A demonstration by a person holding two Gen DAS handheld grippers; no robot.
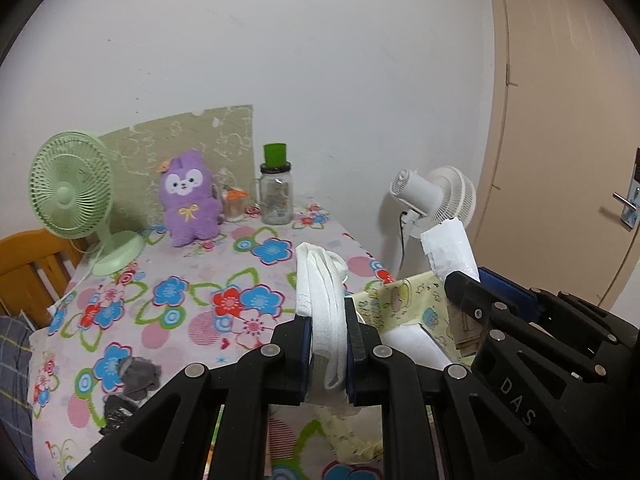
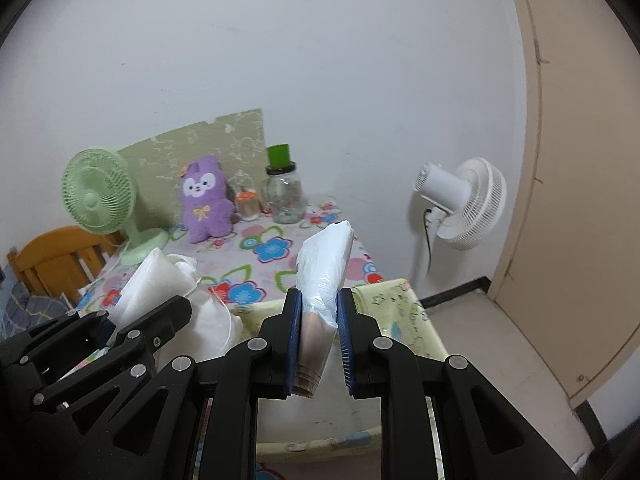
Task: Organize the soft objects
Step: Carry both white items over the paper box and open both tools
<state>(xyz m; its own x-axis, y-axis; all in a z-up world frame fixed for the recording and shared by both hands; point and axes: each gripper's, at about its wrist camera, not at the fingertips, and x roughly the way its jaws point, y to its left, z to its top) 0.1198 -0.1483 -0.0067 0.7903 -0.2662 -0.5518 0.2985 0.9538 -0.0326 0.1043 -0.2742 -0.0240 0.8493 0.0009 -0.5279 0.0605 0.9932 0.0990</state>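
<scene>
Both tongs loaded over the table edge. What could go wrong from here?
1. The left tongs pinch only a fold of the white cloth; the loose remainder could slip free or snag.
2. The right tongs hold the plastic-wrapped bundle near its lower end; slick wrap may slide out.

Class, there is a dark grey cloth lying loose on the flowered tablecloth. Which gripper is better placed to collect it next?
Left, probably, once emptied. The grey cloth lies just beside the left gripper, which grips a white cloth; the right gripper clamps a plastic-wrapped pack.

Left gripper (image 1: 329,344) jaws clamp a white cloth (image 1: 322,300) above the floral tablecloth (image 1: 180,300), purple plush (image 1: 190,198) behind
</scene>
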